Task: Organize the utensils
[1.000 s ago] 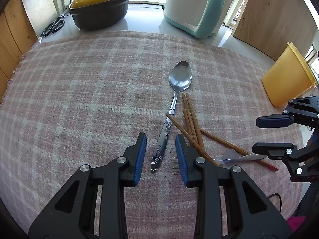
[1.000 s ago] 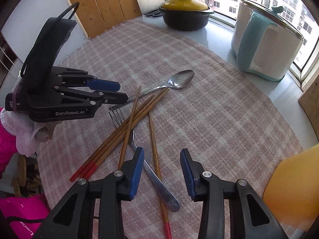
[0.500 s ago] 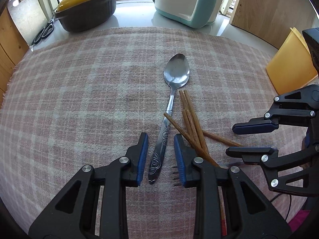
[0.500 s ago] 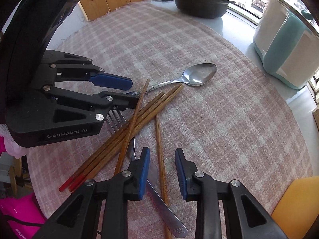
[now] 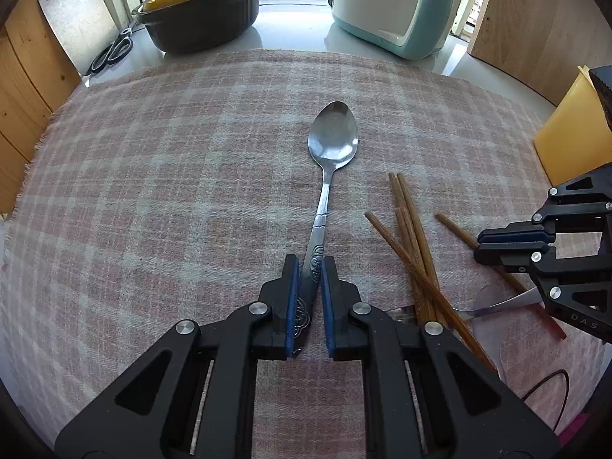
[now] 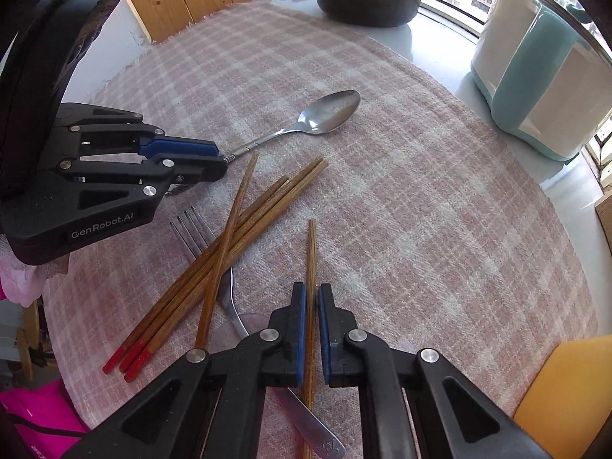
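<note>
A steel spoon (image 5: 332, 134) lies on the pink plaid cloth (image 5: 153, 191), bowl pointing away. My left gripper (image 5: 310, 264) is closing on its patterned handle, and the pads press its sides. In the right wrist view my right gripper (image 6: 310, 290) is shut on one wooden chopstick (image 6: 312, 252), which runs straight ahead between the pads. To its left, several red-tipped chopsticks (image 6: 244, 229) lie crossed over a fork (image 6: 191, 225). The left gripper (image 6: 220, 157) shows there too, on the spoon's handle end.
At the back stand a black pot with a yellow lid (image 5: 199, 11) and a white and teal appliance (image 5: 394, 4). Scissors (image 5: 111, 51) lie by a grey board (image 5: 76, 19). A yellow container (image 5: 566, 134) sits at the right, with wooden panels at both sides.
Both grippers closed: the left onto the spoon handle, the right onto a single chopstick. The right gripper also sank towards the cloth.
</note>
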`<state>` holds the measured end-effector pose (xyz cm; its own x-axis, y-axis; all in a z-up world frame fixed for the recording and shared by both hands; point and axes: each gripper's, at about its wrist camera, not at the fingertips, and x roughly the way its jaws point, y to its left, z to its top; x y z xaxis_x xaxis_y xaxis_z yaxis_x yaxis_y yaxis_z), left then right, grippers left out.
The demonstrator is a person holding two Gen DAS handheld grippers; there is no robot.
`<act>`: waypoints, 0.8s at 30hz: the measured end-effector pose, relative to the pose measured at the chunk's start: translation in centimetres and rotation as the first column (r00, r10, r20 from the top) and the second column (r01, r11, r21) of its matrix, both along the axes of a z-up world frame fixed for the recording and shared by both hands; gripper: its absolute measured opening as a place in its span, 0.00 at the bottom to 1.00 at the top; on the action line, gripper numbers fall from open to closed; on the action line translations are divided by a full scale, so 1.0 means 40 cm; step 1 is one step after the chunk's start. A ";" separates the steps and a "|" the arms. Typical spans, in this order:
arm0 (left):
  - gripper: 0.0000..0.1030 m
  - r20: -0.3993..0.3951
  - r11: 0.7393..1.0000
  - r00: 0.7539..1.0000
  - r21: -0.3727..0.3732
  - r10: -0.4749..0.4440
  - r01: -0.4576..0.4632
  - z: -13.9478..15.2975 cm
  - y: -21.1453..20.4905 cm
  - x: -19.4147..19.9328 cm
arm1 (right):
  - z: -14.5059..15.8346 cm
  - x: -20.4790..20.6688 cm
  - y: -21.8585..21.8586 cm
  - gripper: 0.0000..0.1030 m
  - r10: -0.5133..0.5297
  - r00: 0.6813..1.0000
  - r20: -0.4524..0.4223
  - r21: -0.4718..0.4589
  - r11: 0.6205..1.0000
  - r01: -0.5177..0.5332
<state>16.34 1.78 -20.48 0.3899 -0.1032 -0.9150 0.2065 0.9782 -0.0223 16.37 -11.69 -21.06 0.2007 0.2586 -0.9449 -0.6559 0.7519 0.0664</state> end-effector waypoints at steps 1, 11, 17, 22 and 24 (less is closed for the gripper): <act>0.10 0.000 1.000 1.000 0.001 0.007 -0.007 0.000 0.008 -0.003 | 0.000 0.004 -0.005 0.02 -0.006 1.000 -0.001 0.000 1.000 0.006; 0.13 -0.015 1.000 0.999 -0.003 0.030 -0.030 0.010 0.069 -0.018 | 0.008 0.020 -0.062 0.03 -0.037 0.999 -0.019 0.012 0.999 0.037; 0.48 0.018 0.996 0.999 -0.072 0.048 -0.046 0.036 0.058 0.046 | 0.008 0.014 -0.053 0.11 -0.045 0.999 -0.018 0.016 0.999 0.046; 0.48 0.024 0.995 0.998 -0.090 0.051 -0.049 0.038 0.032 0.121 | 0.009 0.018 -0.055 0.11 -0.052 0.998 -0.016 0.014 0.999 0.053; 0.48 0.026 0.996 0.999 -0.081 0.039 -0.036 0.035 0.019 0.144 | 0.010 0.019 -0.057 0.11 -0.051 0.999 -0.017 0.012 0.999 0.051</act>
